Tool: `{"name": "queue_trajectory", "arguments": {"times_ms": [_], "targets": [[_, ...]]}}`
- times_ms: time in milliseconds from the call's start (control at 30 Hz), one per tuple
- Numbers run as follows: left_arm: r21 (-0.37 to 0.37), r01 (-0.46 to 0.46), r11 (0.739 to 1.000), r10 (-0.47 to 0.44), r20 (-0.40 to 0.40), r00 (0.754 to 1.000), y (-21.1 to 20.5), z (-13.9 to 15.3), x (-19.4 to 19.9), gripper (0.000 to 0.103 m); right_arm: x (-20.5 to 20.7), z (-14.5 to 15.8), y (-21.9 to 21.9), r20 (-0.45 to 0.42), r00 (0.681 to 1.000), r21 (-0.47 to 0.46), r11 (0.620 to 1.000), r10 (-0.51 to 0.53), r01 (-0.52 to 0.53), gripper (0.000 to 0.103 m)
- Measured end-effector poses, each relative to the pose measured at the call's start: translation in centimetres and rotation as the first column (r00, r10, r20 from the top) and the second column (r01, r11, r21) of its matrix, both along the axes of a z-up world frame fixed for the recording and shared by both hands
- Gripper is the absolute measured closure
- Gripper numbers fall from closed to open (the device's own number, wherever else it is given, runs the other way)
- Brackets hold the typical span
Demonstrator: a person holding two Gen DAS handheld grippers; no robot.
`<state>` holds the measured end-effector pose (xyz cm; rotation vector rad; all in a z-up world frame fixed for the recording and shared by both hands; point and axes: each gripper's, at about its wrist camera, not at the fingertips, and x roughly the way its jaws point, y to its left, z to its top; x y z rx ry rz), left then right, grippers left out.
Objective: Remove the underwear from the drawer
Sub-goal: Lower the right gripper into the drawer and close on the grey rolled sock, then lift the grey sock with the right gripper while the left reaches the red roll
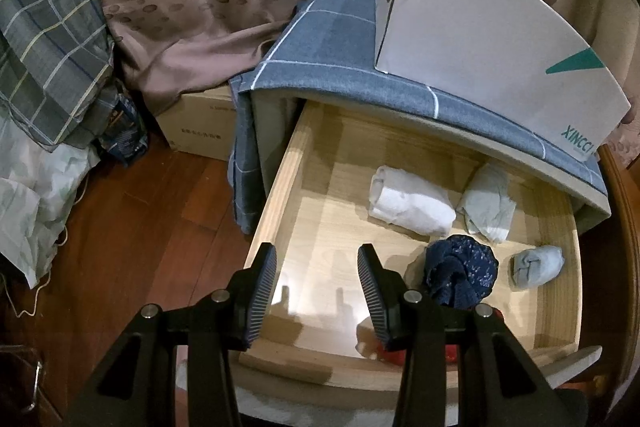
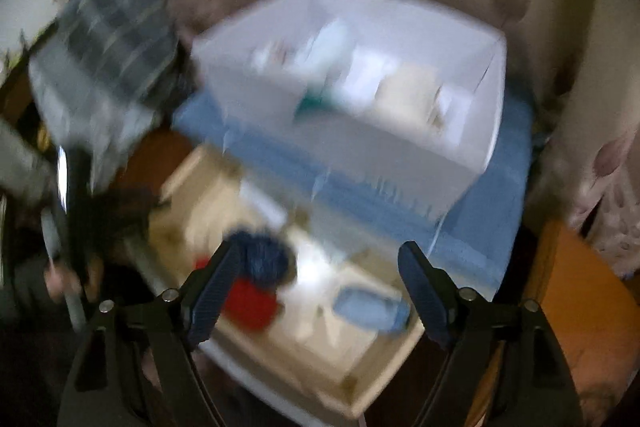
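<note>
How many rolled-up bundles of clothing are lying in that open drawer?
5, maybe more hidden: a white roll at the back, a pale grey one beside it, a navy one in front, a light blue one rightmost, a red one nearest.

Right wrist view: was motion-blurred throughout.
Red item (image 1: 394, 349): lay mostly hidden behind the left gripper's (image 1: 316, 291) right finger.

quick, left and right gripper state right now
Left gripper: open, holding nothing, above the open wooden drawer.
Right gripper: open, holding nothing; view blurred, over the same drawer.
</note>
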<state>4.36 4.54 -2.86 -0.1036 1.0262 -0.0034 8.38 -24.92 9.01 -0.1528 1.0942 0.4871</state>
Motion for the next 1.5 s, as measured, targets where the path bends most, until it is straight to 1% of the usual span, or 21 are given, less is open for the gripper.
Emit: {"name": "queue_trajectory", "arguments": {"times_ms": [133,200,267,367,433,500,567,633,700,800,900,933,1000,1067,1200,1233,1300,1500], "targets": [[0.004,0.000,1.000,0.000,-0.003,1.000,0.0,0.0,0.0,0.060,-1.1,-5.0,0.1,-0.084,0.995,-0.122,0.990,0.055,-0.065,0.034],[0.005,0.000,1.000,0.000,-0.004,1.000,0.0,0.0,0.0,0.060,-1.0,-6.9,0.1,-0.113,0.992,-0.152,0.985,0.062,-0.079,0.035],[0.005,0.003,1.000,-0.003,-0.005,1.000,0.0,0.0,0.0,0.060,-0.9,-8.8,0.1,-0.122,0.990,-0.197,0.975,0.077,-0.100,0.035],[0.011,-0.003,1.000,0.003,-0.011,1.000,0.0,-0.1,0.1,0.060,-0.5,-11.0,0.2,-0.161,0.980,-0.224,0.962,0.120,-0.155,0.035],[0.012,-0.001,1.000,0.001,-0.016,1.000,0.0,-0.3,0.2,0.060,-0.6,-12.5,0.7,-0.186,0.969,-0.263,0.942,0.165,-0.211,0.035],[0.018,-0.001,1.000,0.001,-0.014,1.000,-0.1,-0.3,0.2,0.060,-0.8,-14.0,1.1,-0.201,0.956,-0.320,0.908,0.216,-0.272,0.035],[0.020,0.001,1.000,0.000,-0.017,1.000,-0.2,-0.3,0.2,0.060,-0.8,-14.9,1.6,-0.231,0.941,-0.328,0.890,0.249,-0.316,0.035],[0.022,-0.001,1.000,0.002,-0.018,1.000,-0.2,-0.4,0.2,0.060,-0.6,-16.1,2.2,-0.244,0.927,-0.372,0.855,0.285,-0.361,0.034],[0.021,-0.001,1.000,0.001,-0.019,1.000,-0.2,-0.4,0.2,0.060,-0.4,-17.2,2.7,-0.265,0.911,-0.395,0.826,0.317,-0.402,0.034],[0.022,-0.004,1.000,0.004,-0.024,1.000,0.1,-0.5,0.1,0.060,-0.3,-18.9,2.9,-0.281,0.891,-0.441,0.776,0.357,-0.450,0.034],[0.021,-0.007,1.000,0.007,-0.029,1.000,0.3,-0.6,0.1,0.060,0.1,-20.4,2.8,-0.305,0.875,-0.458,0.748,0.375,-0.480,0.034],[0.020,-0.007,1.000,0.008,-0.030,1.000,0.4,-0.6,0.2,0.060,0.1,-20.7,2.7,-0.307,0.873,-0.461,0.744,0.378,-0.484,0.034],[0.021,-0.008,1.000,0.009,-0.030,1.000,0.4,-0.6,0.2,0.060,0.3,-21.3,2.5,-0.305,0.875,-0.463,0.744,0.376,-0.481,0.034],[0.024,-0.005,1.000,0.006,-0.031,0.999,0.3,-0.7,0.2,0.060,0.6,-21.8,2.3,-0.303,0.880,-0.451,0.759,0.365,-0.470,0.034],[0.030,0.000,1.000,0.001,-0.031,1.000,0.1,-0.7,0.3,0.060,1.0,-22.7,2.2,-0.302,0.895,-0.414,0.800,0.329,-0.434,0.035],[0.032,-0.001,1.000,0.002,-0.031,1.000,0.2,-0.7,0.2,0.060,1.1,-22.8,2.1,-0.300,0.899,-0.403,0.812,0.318,-0.421,0.036],[0.028,-0.003,1.000,0.004,-0.032,0.999,0.2,-0.7,0.4,0.060,1.1,-22.8,1.8,-0.299,0.913,-0.376,0.845,0.278,-0.381,0.039],[0.035,0.001,0.999,0.000,-0.030,1.000,-0.1,-0.7,0.4,0.060,0.7,-22.6,1.9,-0.330,0.928,-0.322,0.903,0.174,-0.284,0.043]]}}
